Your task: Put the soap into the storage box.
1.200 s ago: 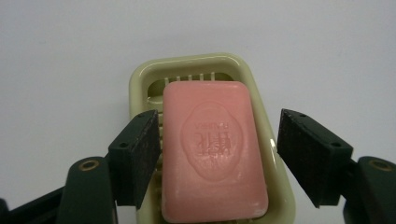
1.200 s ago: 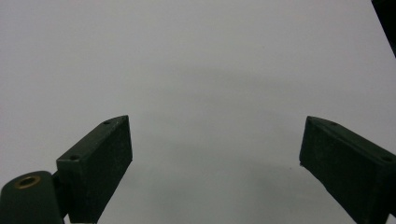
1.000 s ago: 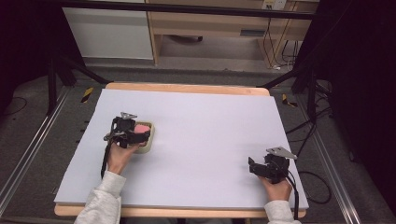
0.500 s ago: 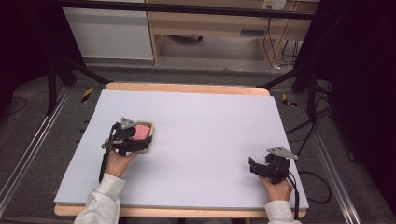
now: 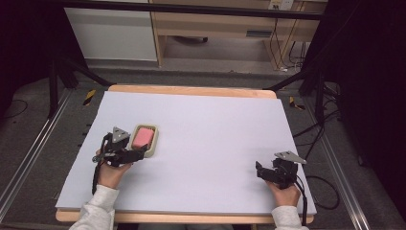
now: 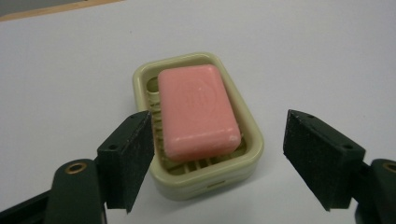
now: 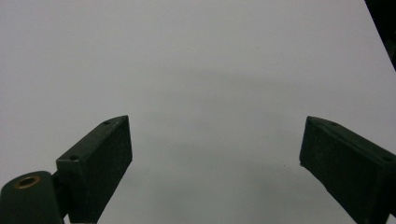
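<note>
A pink bar of soap point(image 6: 197, 109) lies flat in a pale green soap dish point(image 6: 247, 133) on the left part of the white table top point(image 5: 215, 129). In the high view the soap point(image 5: 142, 137) and its dish point(image 5: 154, 142) sit just ahead of my left gripper point(image 5: 140, 154). That left gripper point(image 6: 219, 154) is open, its jaws standing to either side of the dish's near end without touching it. My right gripper point(image 5: 259, 171) rests near the front right corner; the right gripper point(image 7: 215, 154) is open over bare white surface with nothing between its jaws.
The white sheet covers a wooden table point(image 5: 191, 89) whose edge shows at the back. Black frame legs point(image 5: 67, 72) and cables point(image 5: 325, 191) stand on the floor around it. A cabinet point(image 5: 215, 24) stands beyond the far edge.
My left gripper has drawn back from over the dish toward the person, uncovering the soap, which stays in the dish. The right gripper has not moved.
</note>
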`<act>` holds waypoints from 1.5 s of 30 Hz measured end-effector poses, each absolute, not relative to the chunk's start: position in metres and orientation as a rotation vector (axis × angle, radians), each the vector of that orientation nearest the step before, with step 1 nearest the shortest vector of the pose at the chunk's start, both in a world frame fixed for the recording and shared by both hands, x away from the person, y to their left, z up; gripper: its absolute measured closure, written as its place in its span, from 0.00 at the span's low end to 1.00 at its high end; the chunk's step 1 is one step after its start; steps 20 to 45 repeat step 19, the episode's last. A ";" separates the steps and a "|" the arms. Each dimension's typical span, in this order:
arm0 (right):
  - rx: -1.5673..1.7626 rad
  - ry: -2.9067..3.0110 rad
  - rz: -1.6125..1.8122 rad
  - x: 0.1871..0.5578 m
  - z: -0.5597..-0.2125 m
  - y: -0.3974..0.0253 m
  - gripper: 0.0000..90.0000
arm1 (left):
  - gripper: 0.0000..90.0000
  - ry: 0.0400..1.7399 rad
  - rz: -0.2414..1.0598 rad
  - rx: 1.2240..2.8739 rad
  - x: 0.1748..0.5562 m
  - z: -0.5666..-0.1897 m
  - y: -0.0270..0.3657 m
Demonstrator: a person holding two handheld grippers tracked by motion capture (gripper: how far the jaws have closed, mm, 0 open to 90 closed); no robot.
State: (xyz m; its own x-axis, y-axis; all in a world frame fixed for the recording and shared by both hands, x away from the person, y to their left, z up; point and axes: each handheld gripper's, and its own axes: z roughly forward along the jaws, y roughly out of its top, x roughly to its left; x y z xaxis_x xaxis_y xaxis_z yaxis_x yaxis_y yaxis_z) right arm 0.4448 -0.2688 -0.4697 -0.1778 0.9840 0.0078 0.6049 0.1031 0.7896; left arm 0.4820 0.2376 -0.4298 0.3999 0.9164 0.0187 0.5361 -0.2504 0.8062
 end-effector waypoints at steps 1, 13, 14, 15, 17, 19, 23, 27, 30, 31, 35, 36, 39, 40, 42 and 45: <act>1.550 1.845 0.911 0.445 -0.470 -0.269 0.11 | 0.26 1.239 0.654 1.920 0.479 -0.431 0.240; 1.552 1.841 0.899 0.443 -0.470 -0.270 0.11 | 0.20 1.267 0.665 1.936 0.455 -0.455 0.274; 1.558 1.838 0.902 0.443 -0.470 -0.270 0.11 | 0.19 1.268 0.667 1.939 0.454 -0.457 0.274; 1.560 1.837 0.903 0.443 -0.470 -0.270 0.11 | 0.19 1.270 0.675 1.947 0.452 -0.459 0.275; 1.561 1.834 0.904 0.442 -0.470 -0.271 0.11 | 0.18 1.279 0.669 1.965 0.450 -0.463 0.278; 1.556 1.834 0.903 0.442 -0.470 -0.272 0.11 | 0.16 1.287 0.685 1.990 0.450 -0.466 0.279; 1.556 1.834 0.903 0.442 -0.470 -0.272 0.11 | 0.16 1.287 0.685 1.990 0.450 -0.466 0.279; 1.556 1.834 0.903 0.442 -0.470 -0.272 0.11 | 0.16 1.287 0.685 1.990 0.450 -0.466 0.279; 1.556 1.834 0.903 0.442 -0.470 -0.272 0.11 | 0.16 1.287 0.685 1.990 0.450 -0.466 0.279; 1.556 1.834 0.903 0.442 -0.470 -0.272 0.11 | 0.16 1.287 0.685 1.990 0.450 -0.466 0.279; 1.556 1.834 0.903 0.442 -0.470 -0.272 0.11 | 0.16 1.287 0.685 1.990 0.450 -0.466 0.279; 1.556 1.834 0.903 0.442 -0.470 -0.272 0.11 | 0.16 1.287 0.685 1.990 0.450 -0.466 0.279; 1.556 1.834 0.903 0.442 -0.470 -0.272 0.11 | 0.16 1.287 0.685 1.990 0.450 -0.466 0.279; 1.556 1.834 0.903 0.442 -0.470 -0.272 0.11 | 0.16 1.287 0.685 1.990 0.450 -0.466 0.279; 1.556 1.834 0.903 0.442 -0.470 -0.272 0.11 | 0.16 1.287 0.685 1.990 0.450 -0.466 0.279; 1.556 1.834 0.903 0.442 -0.470 -0.272 0.11 | 0.16 1.287 0.685 1.990 0.450 -0.466 0.279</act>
